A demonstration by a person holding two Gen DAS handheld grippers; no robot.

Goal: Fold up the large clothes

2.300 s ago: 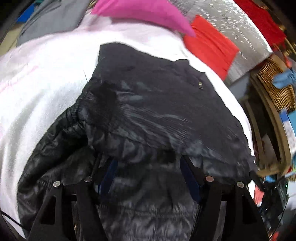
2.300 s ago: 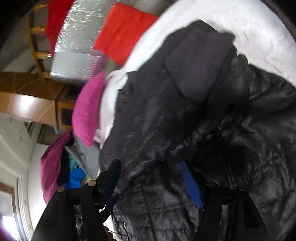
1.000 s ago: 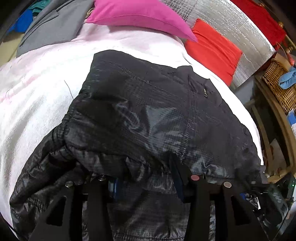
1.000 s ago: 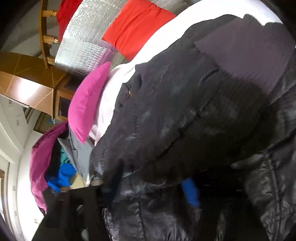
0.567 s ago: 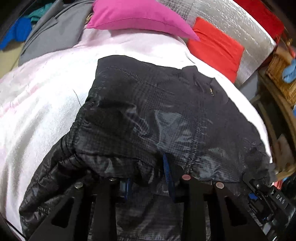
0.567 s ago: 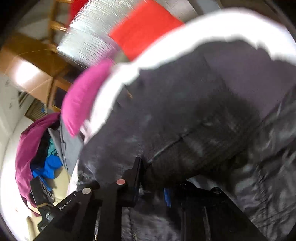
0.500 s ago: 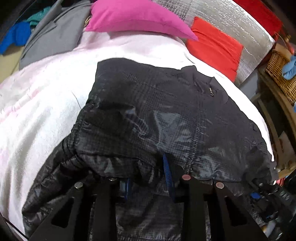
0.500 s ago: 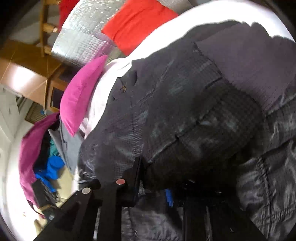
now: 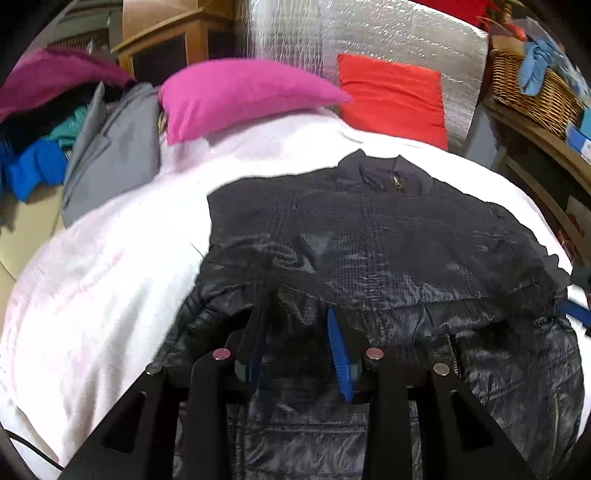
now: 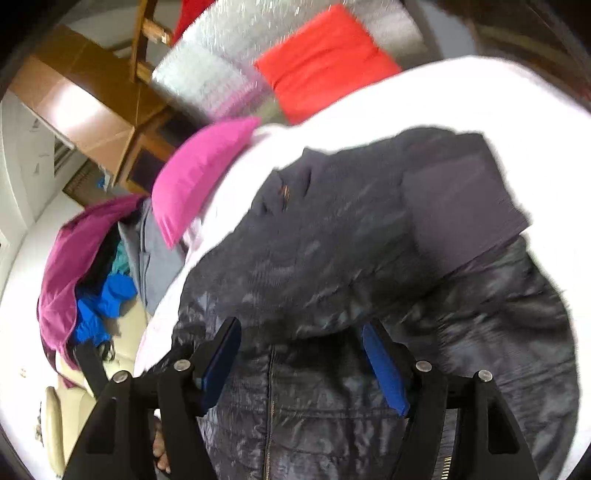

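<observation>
- Black quilted jacket (image 9: 388, 251) lies folded across a white bedspread (image 9: 110, 277), its collar and zip pull toward the far pillows.
- We see our left claw (image 9: 295, 343) just above the jacket's near folded edge; its blue pads (image 9: 338, 347) stand a little apart, and we cannot tell whether any fabric is pinched between them.
- Our right claw (image 10: 299, 354) has just been opening; its jaws stand wide over the jacket's front zip with nothing held between them.
- From the right wrist view we see a matte dark panel (image 10: 461, 210) of the jacket lying on top at its far side.
- Beyond the jacket we see a pink pillow (image 9: 240, 96) and a red pillow (image 9: 391, 99) against a silver quilted backing (image 9: 388, 33).
- Left of the bed sits a heap of grey, blue and magenta clothes (image 9: 55, 140).
</observation>
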